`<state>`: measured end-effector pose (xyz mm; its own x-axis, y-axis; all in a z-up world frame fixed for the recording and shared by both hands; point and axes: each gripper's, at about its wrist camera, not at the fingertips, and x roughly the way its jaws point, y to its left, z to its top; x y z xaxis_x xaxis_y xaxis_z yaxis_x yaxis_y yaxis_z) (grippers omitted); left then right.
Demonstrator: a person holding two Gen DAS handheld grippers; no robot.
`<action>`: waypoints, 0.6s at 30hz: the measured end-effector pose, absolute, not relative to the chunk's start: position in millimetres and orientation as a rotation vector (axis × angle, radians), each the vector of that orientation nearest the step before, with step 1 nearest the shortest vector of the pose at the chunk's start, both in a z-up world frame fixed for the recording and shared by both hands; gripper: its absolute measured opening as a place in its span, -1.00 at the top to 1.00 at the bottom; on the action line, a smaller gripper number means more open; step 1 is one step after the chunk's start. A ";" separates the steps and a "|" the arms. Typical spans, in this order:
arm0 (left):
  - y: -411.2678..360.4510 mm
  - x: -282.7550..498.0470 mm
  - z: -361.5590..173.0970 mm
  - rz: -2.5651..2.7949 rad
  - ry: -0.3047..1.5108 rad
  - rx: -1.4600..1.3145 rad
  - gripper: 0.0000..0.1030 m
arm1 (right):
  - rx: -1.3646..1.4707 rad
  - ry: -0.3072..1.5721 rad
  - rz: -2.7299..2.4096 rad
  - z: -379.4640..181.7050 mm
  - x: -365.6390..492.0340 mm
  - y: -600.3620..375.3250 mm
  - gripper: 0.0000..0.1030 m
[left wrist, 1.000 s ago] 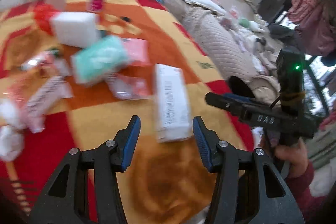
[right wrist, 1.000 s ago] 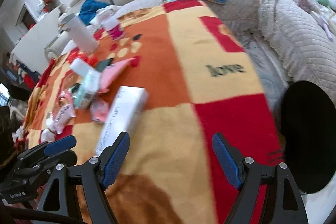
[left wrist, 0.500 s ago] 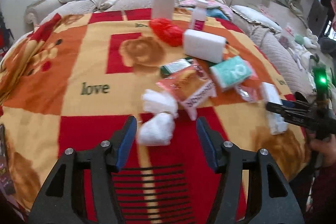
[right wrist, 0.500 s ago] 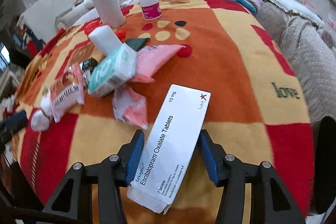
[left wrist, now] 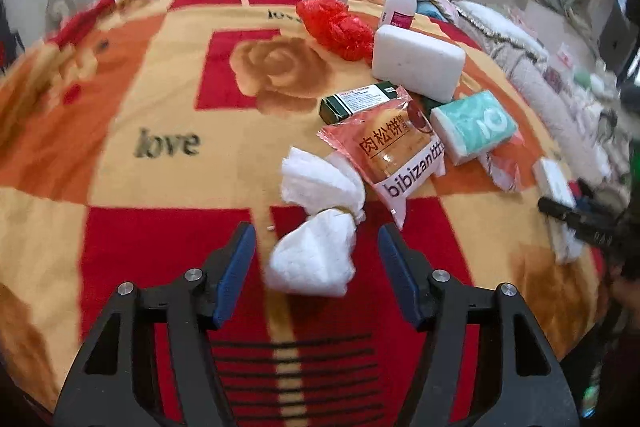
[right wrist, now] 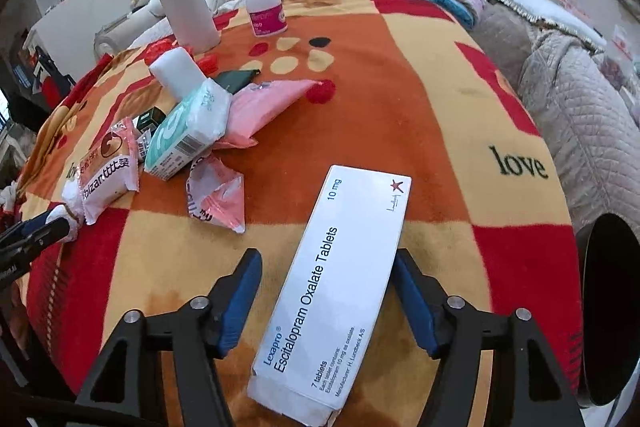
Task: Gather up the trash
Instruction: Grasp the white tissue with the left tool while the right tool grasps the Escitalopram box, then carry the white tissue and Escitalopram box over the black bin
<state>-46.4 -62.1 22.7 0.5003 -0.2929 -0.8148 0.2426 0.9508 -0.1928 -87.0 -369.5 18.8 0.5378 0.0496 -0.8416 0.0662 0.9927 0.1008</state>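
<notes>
White crumpled tissue on blanket, between spread jaws of left hand-held gripper, untouched; tablet box between opening jaws of right hand-held gripper, ungripped; step: grasping trash; next: close, lift.

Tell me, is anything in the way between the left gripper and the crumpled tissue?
No, nothing visible blocks it. The tissue lies on the blanket right between the left gripper's open fingers, not yet touched. The snack packet sits just beyond it, against the far tissue wad, out of the way.
</notes>
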 end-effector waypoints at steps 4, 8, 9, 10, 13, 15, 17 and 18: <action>-62.9 -46.9 17.7 -0.309 1.032 -0.104 0.47 | 0.154 0.977 0.014 24.3 -95.3 -376.3 0.09; -63.6 -67.6 32.6 -0.312 0.992 -0.096 0.49 | 0.162 0.958 0.029 33.4 -104.0 -380.6 0.12; -63.7 -72.5 36.7 -0.313 0.981 -0.096 0.49 | 0.168 0.954 0.034 35.6 -106.0 -381.7 0.12; -63.7 -78.3 42.2 -0.315 0.968 -0.098 0.49 | 0.174 0.947 0.038 38.0 -108.0 -382.4 0.12; -66.6 -91.5 56.2 -0.329 0.938 -0.110 0.49 | 0.187 0.933 0.050 43.0 -113.1 -382.8 0.12; -71.0 -98.5 64.4 -0.344 0.923 -0.110 0.49 | 0.192 0.925 0.061 46.2 -116.4 -382.1 0.12; -77.1 -103.2 71.6 -0.356 0.911 -0.108 0.49 | 0.192 0.915 0.068 50.3 -120.4 -381.8 0.12; -82.4 -105.2 74.9 -0.367 0.906 -0.105 0.49 | 0.195 0.910 0.072 52.8 -122.5 -382.3 0.12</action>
